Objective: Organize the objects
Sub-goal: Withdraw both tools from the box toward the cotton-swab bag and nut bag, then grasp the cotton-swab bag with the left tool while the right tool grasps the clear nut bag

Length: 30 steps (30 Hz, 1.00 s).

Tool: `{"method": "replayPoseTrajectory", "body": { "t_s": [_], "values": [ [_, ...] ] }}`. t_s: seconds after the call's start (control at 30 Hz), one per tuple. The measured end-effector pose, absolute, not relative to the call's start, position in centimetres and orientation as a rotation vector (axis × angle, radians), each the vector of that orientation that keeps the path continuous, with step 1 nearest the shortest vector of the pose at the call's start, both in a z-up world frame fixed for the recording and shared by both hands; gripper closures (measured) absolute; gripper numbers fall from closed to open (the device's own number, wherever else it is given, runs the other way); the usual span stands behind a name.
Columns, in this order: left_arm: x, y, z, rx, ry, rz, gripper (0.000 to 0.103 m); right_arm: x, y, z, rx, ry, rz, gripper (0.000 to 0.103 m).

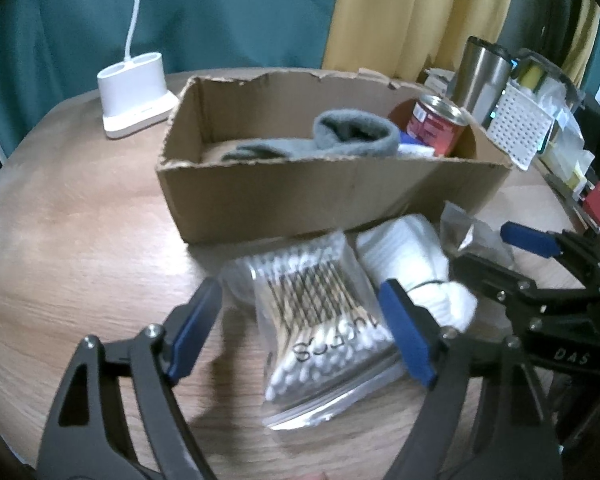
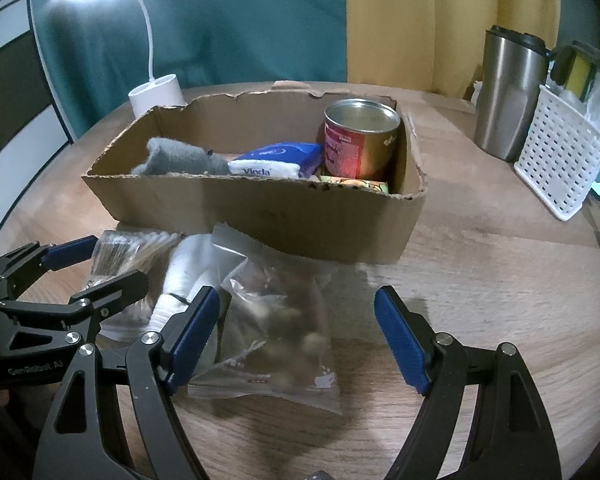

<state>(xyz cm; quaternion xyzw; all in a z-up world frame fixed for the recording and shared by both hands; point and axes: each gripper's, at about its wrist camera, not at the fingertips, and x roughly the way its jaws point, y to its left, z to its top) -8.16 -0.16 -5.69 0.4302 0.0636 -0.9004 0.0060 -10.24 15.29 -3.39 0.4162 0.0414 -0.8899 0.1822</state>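
A cardboard box (image 1: pixel 332 204) (image 2: pixel 260 216) stands on the wooden table. It holds a grey sock (image 1: pixel 340 140) (image 2: pixel 172 160), a red can (image 1: pixel 436 124) (image 2: pixel 360 140), a blue tissue pack (image 2: pixel 276 160) and a snack packet (image 2: pixel 356 184). In front of it lie a bag of cotton swabs (image 1: pixel 320 312) (image 2: pixel 128 252), a white pad roll (image 1: pixel 412 260) (image 2: pixel 188 276) and a clear snack bag (image 2: pixel 276 328) (image 1: pixel 468 232). My left gripper (image 1: pixel 300 332) (image 2: pixel 104 264) is open over the swab bag. My right gripper (image 2: pixel 300 336) (image 1: pixel 488 248) is open over the snack bag.
A white lamp base (image 1: pixel 134 92) (image 2: pixel 156 94) stands behind the box at the left. A steel tumbler (image 1: pixel 484 76) (image 2: pixel 508 92) and a white perforated basket (image 1: pixel 520 128) (image 2: pixel 560 168) stand at the right, with clutter beyond them. The table edge curves close at left and right.
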Motion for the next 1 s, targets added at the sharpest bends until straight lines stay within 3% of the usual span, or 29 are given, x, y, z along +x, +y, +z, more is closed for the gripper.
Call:
{"method": "replayPoseTrajectory", "body": {
  "t_s": [0.33, 0.47, 0.67, 0.73, 1.0],
  "values": [
    [-8.3, 0.3, -6.2, 1.382, 0.179, -2.804, 0.020, -10.4, 15.6, -3.9, 1.195, 0.096, -2.496, 0.021],
    [-8.0, 0.0, -6.2, 1.374, 0.196, -2.821, 0.028, -10.4, 15.7, -4.1, 1.211, 0.084, -2.479, 0.021],
    [-7.6, 0.0, -6.2, 1.366, 0.223, -2.850, 0.045, -10.0, 15.5, -4.0, 1.197, 0.074, -2.454, 0.034],
    [-7.5, 0.0, -6.1, 1.360, 0.221, -2.857, 0.046, -10.0, 15.4, -4.1, 1.198, 0.078, -2.444, 0.041],
    [-6.9, -0.4, -5.9, 1.327, 0.235, -2.866, 0.050, -9.4, 14.9, -3.8, 1.178, 0.114, -2.441, 0.051]
  ]
}}
